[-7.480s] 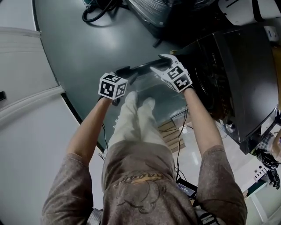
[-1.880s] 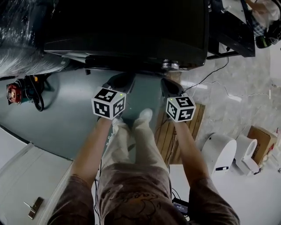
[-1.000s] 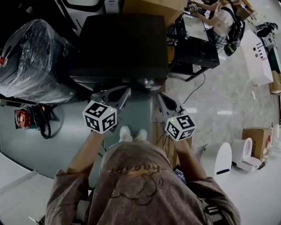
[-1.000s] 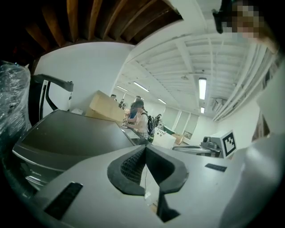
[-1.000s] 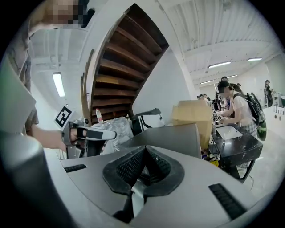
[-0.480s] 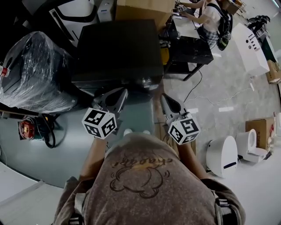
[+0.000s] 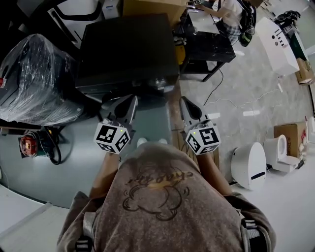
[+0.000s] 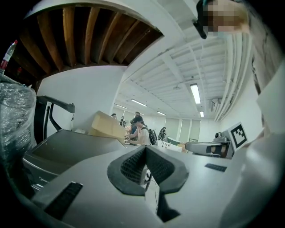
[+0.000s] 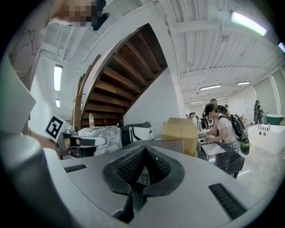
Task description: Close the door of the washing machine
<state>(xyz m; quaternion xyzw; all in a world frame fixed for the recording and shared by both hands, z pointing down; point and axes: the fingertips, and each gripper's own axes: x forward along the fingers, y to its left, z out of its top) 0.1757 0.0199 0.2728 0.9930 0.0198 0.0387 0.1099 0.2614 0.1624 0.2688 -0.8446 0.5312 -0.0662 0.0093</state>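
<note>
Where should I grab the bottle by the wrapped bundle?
Take the bottle by its body, about mid-height, coming in level from the side. It stands upright and looks slim, so the round body should sit between the jaws. The left tongs are shut, so open them first.

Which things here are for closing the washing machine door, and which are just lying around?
For the job:
washing machine
left gripper, shut, empty
right gripper, shut, empty

Just lying about:
plastic-wrapped bundle
cardboard box
red thing with a black cable
black desk
</note>
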